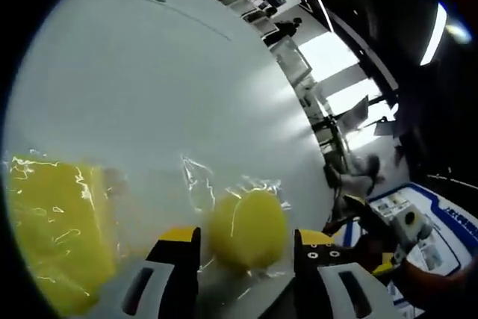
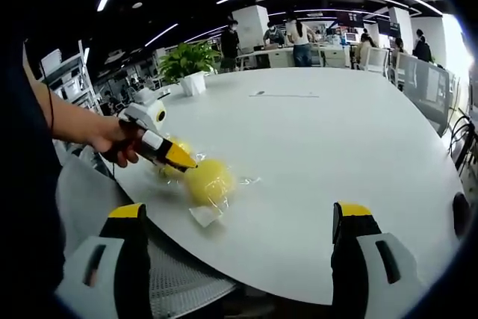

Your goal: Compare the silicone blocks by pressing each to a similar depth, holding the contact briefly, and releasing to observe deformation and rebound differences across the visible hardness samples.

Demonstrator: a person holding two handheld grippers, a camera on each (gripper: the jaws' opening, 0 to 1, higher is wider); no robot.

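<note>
A round yellow silicone block [image 1: 248, 228] in clear wrap lies on the white table [image 1: 172, 87]. My left gripper [image 1: 246, 243] is open, with one jaw on each side of the block and only a thin gap showing at each. A larger yellow block [image 1: 56, 233], also wrapped, lies to its left. From the right gripper view, a hand holds the left gripper [image 2: 170, 153], whose yellow tips are over the round block [image 2: 209, 181] near the table's [image 2: 321, 147] front edge. My right gripper [image 2: 243, 218] is open wide above the table edge, holding nothing.
A grey mesh chair seat [image 2: 179, 282] sits below the table edge. A potted plant [image 2: 188, 61] stands at the far left of the table and a thin dark item [image 2: 284, 95] lies mid-table. People stand at desks [image 2: 299, 42] behind. Chairs [image 1: 351, 177] line the table's right side.
</note>
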